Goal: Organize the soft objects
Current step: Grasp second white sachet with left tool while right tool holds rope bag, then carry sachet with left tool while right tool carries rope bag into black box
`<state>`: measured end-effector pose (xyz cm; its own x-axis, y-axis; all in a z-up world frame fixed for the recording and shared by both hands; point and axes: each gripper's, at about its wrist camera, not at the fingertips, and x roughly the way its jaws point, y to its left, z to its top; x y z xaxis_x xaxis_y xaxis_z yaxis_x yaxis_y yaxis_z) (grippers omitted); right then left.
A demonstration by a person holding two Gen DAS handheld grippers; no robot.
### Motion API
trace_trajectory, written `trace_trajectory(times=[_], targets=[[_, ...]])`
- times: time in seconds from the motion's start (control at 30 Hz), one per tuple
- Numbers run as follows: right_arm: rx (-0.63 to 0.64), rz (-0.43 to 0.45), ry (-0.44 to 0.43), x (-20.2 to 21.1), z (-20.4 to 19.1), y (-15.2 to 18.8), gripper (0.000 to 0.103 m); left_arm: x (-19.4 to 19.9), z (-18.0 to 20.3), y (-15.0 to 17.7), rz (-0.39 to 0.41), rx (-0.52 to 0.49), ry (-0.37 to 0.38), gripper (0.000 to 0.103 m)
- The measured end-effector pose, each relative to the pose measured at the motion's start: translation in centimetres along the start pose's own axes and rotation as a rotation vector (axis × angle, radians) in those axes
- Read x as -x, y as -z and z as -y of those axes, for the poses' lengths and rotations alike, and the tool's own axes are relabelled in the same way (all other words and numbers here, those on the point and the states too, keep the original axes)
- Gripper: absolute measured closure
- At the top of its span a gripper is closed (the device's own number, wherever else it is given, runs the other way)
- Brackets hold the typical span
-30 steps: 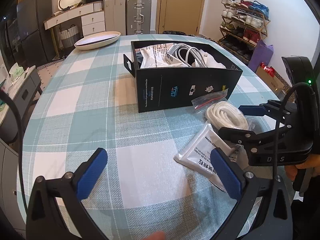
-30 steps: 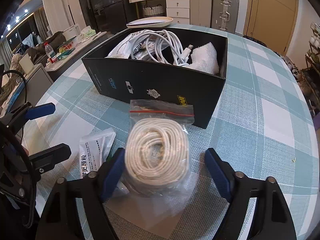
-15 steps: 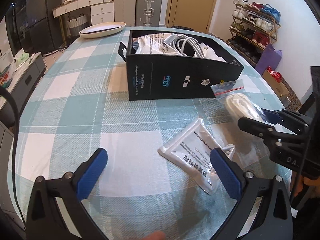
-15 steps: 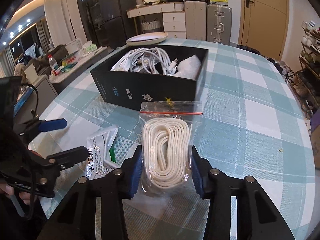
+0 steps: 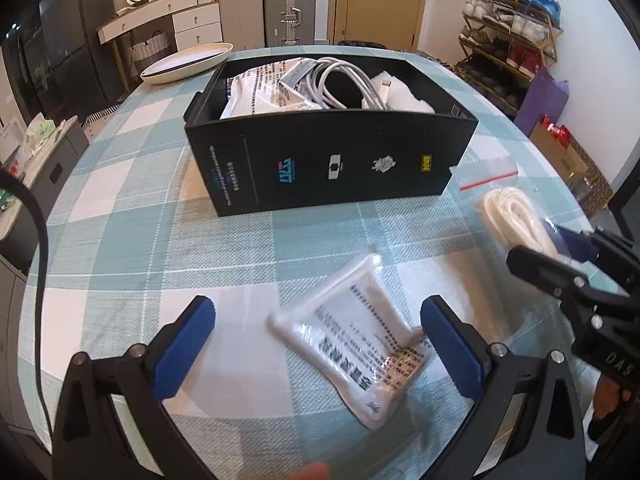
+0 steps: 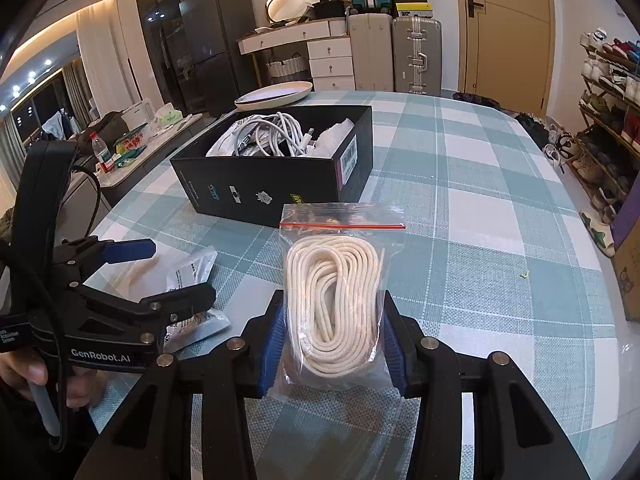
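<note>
My right gripper point(image 6: 332, 344) is shut on a clear zip bag of coiled white rope point(image 6: 340, 292) and holds it lifted above the checked table; the bag also shows in the left wrist view point(image 5: 516, 216). My left gripper point(image 5: 316, 344) is open, its blue pads either side of a white printed packet point(image 5: 360, 344) that lies flat on the cloth. The packet shows partly behind the left gripper in the right wrist view point(image 6: 192, 272). A black open box point(image 5: 332, 160) holding white cables and packets stands beyond both; it is also in the right wrist view point(image 6: 280, 176).
A cream oval plate point(image 5: 188, 62) sits at the table's far left edge. The round table has a teal and white checked cloth point(image 6: 480, 216). Suitcases, a dresser and a shoe rack stand around the room beyond the table.
My right gripper closed on the rope bag and raised it off the table. My left gripper moved forward and right, bringing the white packet between its open pads.
</note>
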<state>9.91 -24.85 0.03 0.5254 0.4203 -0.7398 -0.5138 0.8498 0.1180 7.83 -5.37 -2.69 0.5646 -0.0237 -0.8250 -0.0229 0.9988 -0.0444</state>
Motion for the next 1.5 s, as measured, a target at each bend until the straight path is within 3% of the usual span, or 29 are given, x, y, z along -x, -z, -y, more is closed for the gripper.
trace_trajectory(times=[0.3, 0.7, 0.93, 1.0, 1.2, 1.5], targets=[[0.014, 0.007, -0.019, -0.2, -0.7, -0.3, 0.059, 0.7, -2.5, 2.2, -0.026, -0.005, -0.007, 0.000], [0.028, 0.005, -0.024, -0.4, -1.3, -0.4, 0.059, 0.4, -1.1, 0.7, 0.000, -0.156, 0.078, 0.004], [0.027, 0.008, -0.019, -0.2, -1.2, -0.4, 0.059, 0.1, -0.2, 0.6, -0.004, -0.230, 0.126, 0.032], [0.027, 0.009, -0.017, -0.2, -1.2, -0.4, 0.059, 0.4, 0.1, 0.8, 0.008, -0.257, 0.144, 0.052], [0.032, 0.018, -0.025, 0.0, -1.4, -0.5, 0.059, 1.2, -0.1, 0.9, 0.034, -0.256, 0.174, 0.071], [0.042, 0.052, -0.028, 1.2, -2.0, -0.6, 0.059, 2.6, -1.3, 1.0, 0.072, -0.209, 0.213, 0.074]])
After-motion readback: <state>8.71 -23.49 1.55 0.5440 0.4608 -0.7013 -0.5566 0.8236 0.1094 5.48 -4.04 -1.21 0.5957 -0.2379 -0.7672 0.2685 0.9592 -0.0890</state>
